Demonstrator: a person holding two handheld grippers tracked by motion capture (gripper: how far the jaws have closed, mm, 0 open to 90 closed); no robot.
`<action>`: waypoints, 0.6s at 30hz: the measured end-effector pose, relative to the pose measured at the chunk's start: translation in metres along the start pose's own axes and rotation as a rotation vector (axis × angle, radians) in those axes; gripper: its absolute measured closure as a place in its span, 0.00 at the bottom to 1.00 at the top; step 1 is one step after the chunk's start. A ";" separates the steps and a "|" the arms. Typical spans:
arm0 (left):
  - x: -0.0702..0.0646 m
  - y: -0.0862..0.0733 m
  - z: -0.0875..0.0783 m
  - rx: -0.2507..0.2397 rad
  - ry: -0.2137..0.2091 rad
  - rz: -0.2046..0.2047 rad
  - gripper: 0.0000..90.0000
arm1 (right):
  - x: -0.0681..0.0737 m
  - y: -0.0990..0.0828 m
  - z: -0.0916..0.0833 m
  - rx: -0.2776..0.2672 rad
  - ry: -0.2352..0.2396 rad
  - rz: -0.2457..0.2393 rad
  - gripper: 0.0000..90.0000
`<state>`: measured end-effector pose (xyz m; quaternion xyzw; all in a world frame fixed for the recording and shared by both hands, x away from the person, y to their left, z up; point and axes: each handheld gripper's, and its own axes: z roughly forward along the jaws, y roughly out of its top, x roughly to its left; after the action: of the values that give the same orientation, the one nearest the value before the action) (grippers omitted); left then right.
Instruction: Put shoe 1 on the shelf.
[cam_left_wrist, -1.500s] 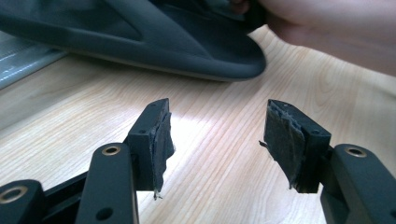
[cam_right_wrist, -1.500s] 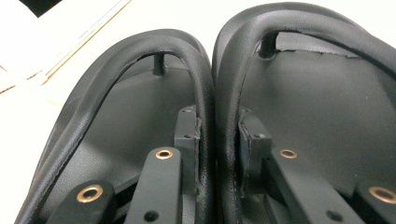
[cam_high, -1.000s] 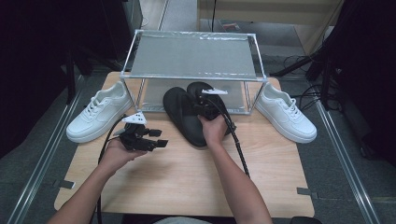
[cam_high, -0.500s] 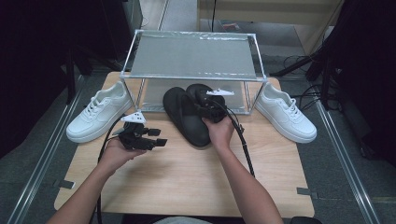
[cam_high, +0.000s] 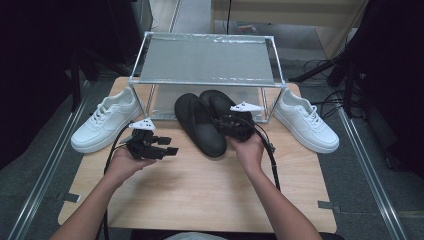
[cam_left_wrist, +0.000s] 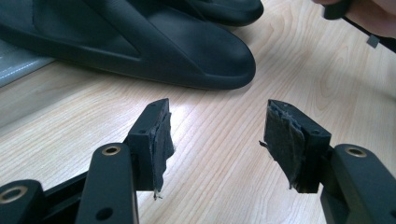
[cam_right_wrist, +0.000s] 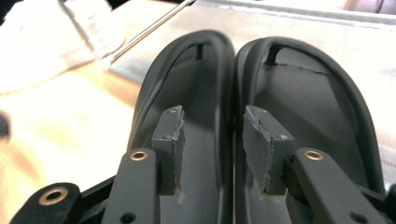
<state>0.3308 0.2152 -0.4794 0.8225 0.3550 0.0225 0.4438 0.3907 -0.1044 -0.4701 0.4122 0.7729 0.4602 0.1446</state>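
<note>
Right gripper (cam_right_wrist: 212, 154), fingers just closing yet parted, straddles the touching inner rims of two black rubber sandals (cam_high: 207, 120); left gripper (cam_left_wrist: 215, 140) gapes empty above the wooden surface (cam_high: 200, 190)

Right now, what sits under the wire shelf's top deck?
Under the wire shelf, the toe ends of the two black slippers reach in over its grey base sheet. The deck hides the space farther back.
</note>
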 end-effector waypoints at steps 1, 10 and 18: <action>0.001 0.000 0.000 0.002 -0.001 -0.001 0.46 | 0.000 -0.003 -0.004 0.001 0.008 -0.019 0.66; 0.013 0.023 -0.001 -0.019 -0.049 -0.054 0.63 | -0.002 -0.036 -0.032 0.030 0.062 -0.076 0.76; 0.010 0.061 -0.002 -0.027 -0.053 0.047 0.83 | 0.000 -0.050 -0.034 0.051 0.114 -0.085 0.87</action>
<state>0.3719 0.2017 -0.4356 0.8250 0.3232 0.0160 0.4633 0.3448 -0.1363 -0.4939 0.3556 0.8082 0.4566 0.1095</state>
